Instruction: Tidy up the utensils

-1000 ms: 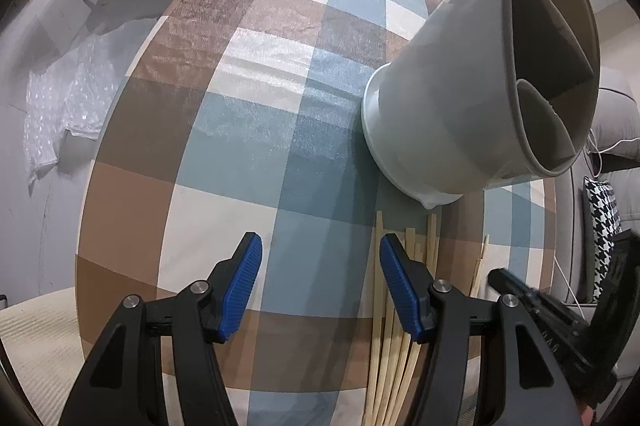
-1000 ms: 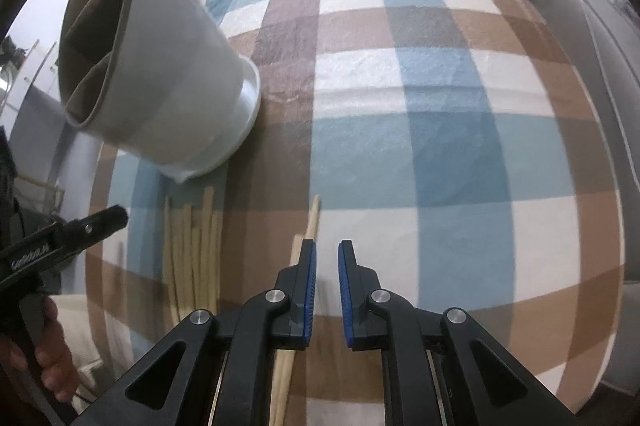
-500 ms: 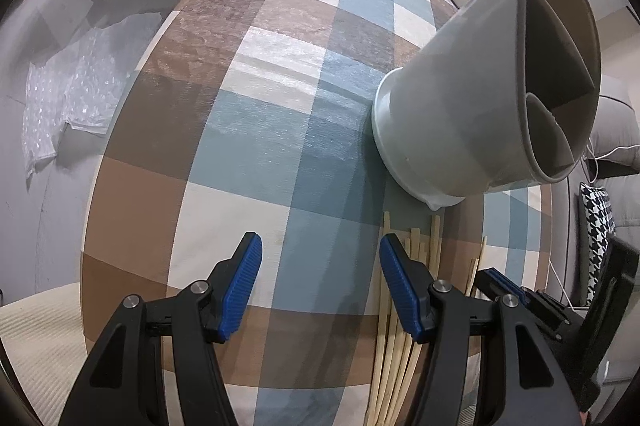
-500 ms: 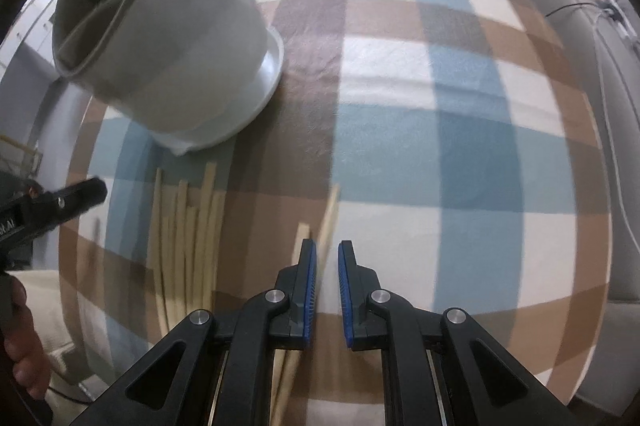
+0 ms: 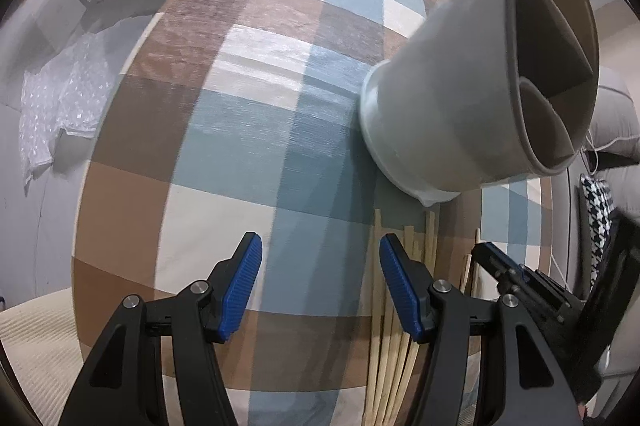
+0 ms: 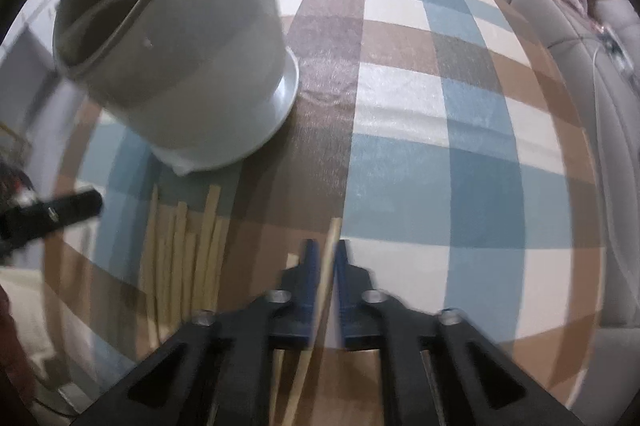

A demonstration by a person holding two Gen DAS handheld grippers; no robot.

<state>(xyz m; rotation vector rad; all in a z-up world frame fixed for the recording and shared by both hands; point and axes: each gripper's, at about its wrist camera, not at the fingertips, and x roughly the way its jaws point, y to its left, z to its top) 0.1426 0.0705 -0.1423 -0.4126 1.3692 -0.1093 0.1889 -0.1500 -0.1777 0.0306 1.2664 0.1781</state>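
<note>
A single chopstick (image 6: 329,258) is seen clamped between the blue pads of the right gripper (image 6: 323,266), the jaws being drawn together on it with only the stick's thickness between them. Its long axis runs near-to-far, almost in line with the fingers, the far tip showing just past the pads and the near end passing back under the gripper body. The divided holder (image 6: 192,37) stands on the checked tablecloth (image 6: 440,145) to the far left of these jaws, so the coming move is judged to turn on raising the stick towards upright and carrying it left and away to that open rim. The remaining chopsticks (image 6: 184,258) lie side by side just near of the holder's base, parallel to the held one and to its left. The left gripper (image 5: 320,274) is held with its jaws well apart and nothing between them, the bundle (image 5: 400,330) lying just under and beside its right finger. The holder's compartments (image 5: 552,73) are laid open only in the left wrist view, while the grip on the stick is shown only in the blurred right wrist view.
</note>
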